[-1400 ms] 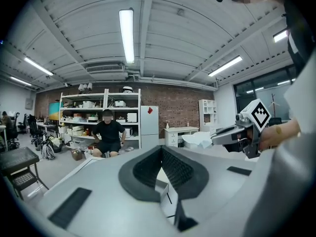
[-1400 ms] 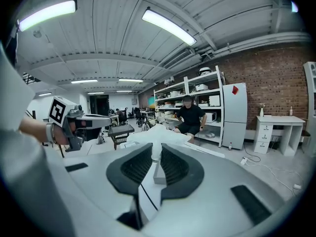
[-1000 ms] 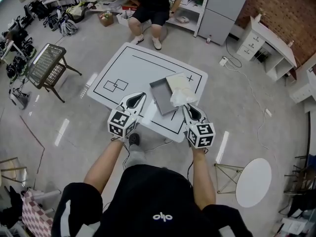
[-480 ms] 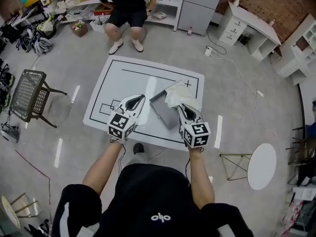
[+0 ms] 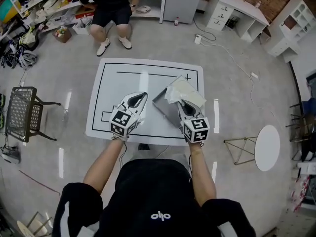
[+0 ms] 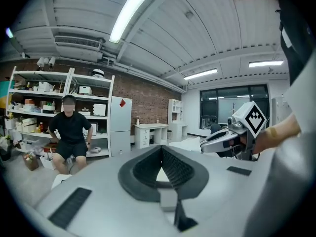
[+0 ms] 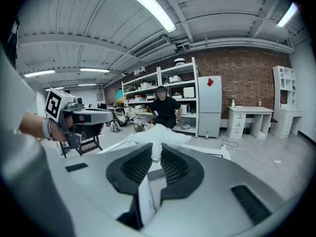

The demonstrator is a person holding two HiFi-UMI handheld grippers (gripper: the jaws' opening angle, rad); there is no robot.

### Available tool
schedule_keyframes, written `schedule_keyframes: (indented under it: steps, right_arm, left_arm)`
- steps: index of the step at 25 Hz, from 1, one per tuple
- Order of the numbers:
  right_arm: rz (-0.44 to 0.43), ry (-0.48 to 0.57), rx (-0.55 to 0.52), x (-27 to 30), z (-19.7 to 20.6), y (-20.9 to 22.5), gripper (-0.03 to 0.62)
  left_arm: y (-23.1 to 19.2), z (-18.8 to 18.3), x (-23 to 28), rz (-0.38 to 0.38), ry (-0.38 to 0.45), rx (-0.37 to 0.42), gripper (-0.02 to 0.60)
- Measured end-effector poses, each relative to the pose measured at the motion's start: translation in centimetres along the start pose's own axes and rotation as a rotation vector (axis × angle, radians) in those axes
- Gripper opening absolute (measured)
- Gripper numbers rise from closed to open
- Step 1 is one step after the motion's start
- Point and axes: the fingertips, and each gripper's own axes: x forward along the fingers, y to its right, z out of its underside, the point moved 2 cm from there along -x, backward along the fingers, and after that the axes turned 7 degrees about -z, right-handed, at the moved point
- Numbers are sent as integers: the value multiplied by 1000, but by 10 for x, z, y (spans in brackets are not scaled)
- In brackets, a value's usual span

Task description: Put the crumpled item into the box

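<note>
A white crumpled item hangs over the right side of the open grey box, which stands on the white table marked with black lines. My right gripper is shut on it; in the right gripper view the white wad bulges out beyond the fingertips of that gripper. My left gripper hovers left of the box, shut with nothing in it. In the left gripper view its tips meet. Each gripper view shows the other gripper to the side.
A person in black sits past the table's far edge before shelves. A wire chair stands to the left, a folding stand and a round white stool to the right. A cable runs across the floor.
The head view has swung, so the table sits squarer in it. My right gripper has kept its hold on the crumpled item over the box. The left gripper stays beside the box.
</note>
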Motion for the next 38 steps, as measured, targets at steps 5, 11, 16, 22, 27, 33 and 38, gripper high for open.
schedule_keyframes:
  steps: [5,11,16,22,27,33,38]
  right_arm:
    - [43,-8,-4,11,17,1,58]
    - [70,-29,10,19,33,6,58]
    - [73,-51,19,30,49,11,58]
    - [69,-122,26,51,85,21,58]
    - [57,-184,44,66,113,26,58]
    - [49,-261,77,89,138,33,58]
    - [48,-322,116,109,154,41,58]
  left_arm:
    - [-3,12,13,57,-1,-7,6]
    - [-2,25,23,107,-9,-6,6]
    - [-3,35,29,123,-25,-9,6]
    - [0,48,35,136,-48,-13,6]
    - [4,59,39,144,-70,-20,6]
    - [5,65,41,146,-87,-25,6]
    - [4,67,40,143,-94,-17,6]
